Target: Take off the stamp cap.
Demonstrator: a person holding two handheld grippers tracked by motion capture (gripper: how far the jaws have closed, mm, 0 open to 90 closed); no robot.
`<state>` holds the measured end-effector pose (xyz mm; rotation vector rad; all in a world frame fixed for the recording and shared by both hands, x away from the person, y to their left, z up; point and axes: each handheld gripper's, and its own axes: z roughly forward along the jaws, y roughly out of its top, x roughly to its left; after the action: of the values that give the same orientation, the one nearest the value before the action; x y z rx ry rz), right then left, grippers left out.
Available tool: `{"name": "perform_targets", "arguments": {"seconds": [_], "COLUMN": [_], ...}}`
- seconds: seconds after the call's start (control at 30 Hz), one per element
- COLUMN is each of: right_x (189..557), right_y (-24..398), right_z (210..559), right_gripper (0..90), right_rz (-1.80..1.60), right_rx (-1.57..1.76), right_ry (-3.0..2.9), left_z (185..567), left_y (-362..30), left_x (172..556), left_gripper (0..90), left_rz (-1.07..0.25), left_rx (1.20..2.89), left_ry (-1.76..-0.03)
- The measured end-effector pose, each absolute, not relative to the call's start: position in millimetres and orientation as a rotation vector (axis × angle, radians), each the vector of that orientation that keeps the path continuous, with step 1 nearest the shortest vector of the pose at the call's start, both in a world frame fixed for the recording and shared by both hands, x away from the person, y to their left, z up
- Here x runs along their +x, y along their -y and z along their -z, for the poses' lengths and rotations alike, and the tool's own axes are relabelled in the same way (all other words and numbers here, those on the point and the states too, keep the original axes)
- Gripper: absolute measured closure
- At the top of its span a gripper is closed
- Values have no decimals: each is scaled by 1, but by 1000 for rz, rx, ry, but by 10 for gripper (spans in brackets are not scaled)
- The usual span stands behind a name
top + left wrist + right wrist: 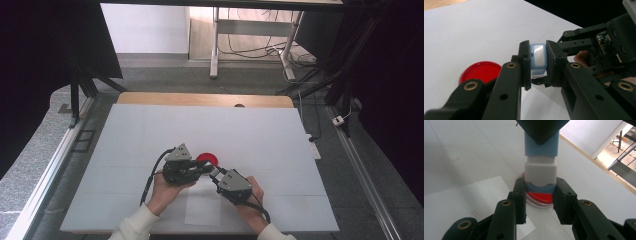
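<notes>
Gripping one blue-and-white stamp (540, 162) from both ends, left gripper (538, 65) and right gripper (541, 201) jaws clenched on it. Hovering low centre, just over the red ink pad (207, 159) on the worktop (150, 130), likely for pulling apart.

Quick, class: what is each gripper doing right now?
Left gripper: shut on the blue end of the blue-and-white stamp.
Right gripper: shut on its other end.

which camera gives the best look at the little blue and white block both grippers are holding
The right gripper view: the small blue and white plastic block stands lengthwise, both colour bands plain. The left gripper view shows one end of it, clamped by the left gripper. In the high view, the grippers hide most of it.
</notes>
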<state>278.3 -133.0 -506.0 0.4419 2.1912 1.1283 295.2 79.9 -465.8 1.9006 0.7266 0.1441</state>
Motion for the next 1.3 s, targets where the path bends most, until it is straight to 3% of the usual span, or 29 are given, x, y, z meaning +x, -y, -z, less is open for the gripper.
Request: {"name": "perform_targets", "arguments": {"seconds": [0.23, 0.3, 0.37, 0.63, 1.3], "right_x": [281, 283, 286, 288, 289], "right_y": [134, 137, 147, 151, 172], "right_z": [508, 511, 517, 510, 509], "right_gripper": [654, 654, 654, 653, 652], "right_rz": [-1183, -1182, -1186, -1190, -1210], "right_rx": [570, 610, 638, 621, 655], "right_ry": [-2224, -2247, -2243, -2217, -2222], "left_z": [465, 456, 449, 454, 461], "left_y": [-82, -92, -111, -99, -93], "left_x": [295, 293, 297, 294, 296], "left_gripper": [759, 759, 759, 758, 757], "left_rz": [-155, -310, -182, -221, -167], "left_rx": [1879, 1863, 1778, 1864, 1901], "left_ry": [-736, -767, -783, -758, -737]}}
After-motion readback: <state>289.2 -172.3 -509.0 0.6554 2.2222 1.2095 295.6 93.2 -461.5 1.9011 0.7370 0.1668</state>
